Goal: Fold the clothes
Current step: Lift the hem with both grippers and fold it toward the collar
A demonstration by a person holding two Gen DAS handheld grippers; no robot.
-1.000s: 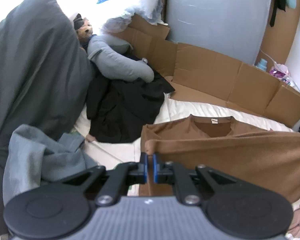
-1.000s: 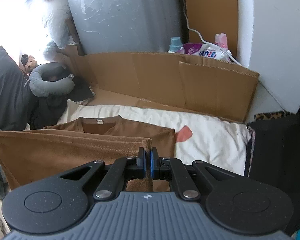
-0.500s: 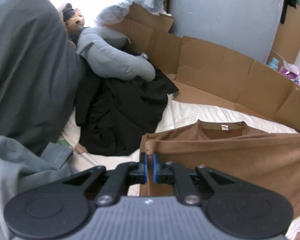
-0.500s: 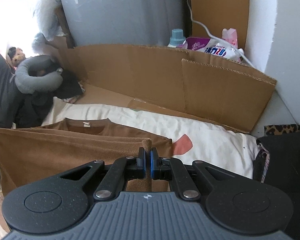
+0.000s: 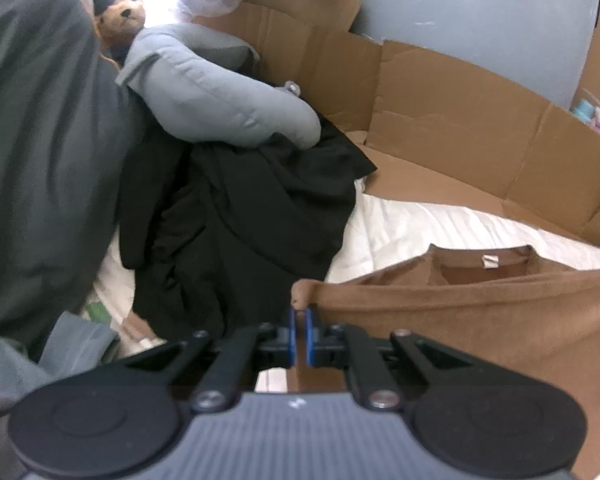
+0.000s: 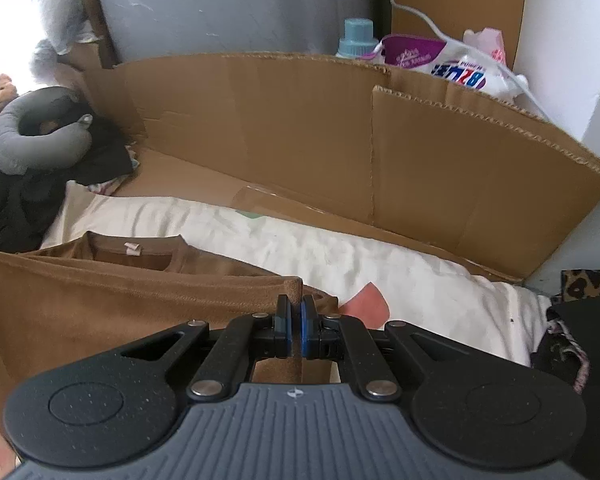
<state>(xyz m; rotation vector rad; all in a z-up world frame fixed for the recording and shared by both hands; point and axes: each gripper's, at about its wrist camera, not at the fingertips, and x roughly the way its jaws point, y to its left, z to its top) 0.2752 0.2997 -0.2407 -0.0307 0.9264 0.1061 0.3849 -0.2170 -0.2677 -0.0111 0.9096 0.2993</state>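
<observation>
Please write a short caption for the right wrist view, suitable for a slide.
Right gripper shut on one corner of the brown shirt, its collar lying on the white bedding before a cardboard wall.

I count one brown shirt (image 5: 480,320), one neck pillow (image 5: 220,96), one teddy bear (image 5: 120,12), one bottle (image 6: 354,38), two tools.

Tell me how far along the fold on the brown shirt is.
Partway. The brown shirt lies on the white bedding, collar flat. In hand: the left gripper and right gripper each have their jaws shut on a corner of the raised edge, held taut between them. Left: laying that edge down and any further folds. The black garment sits unfolded.
</observation>
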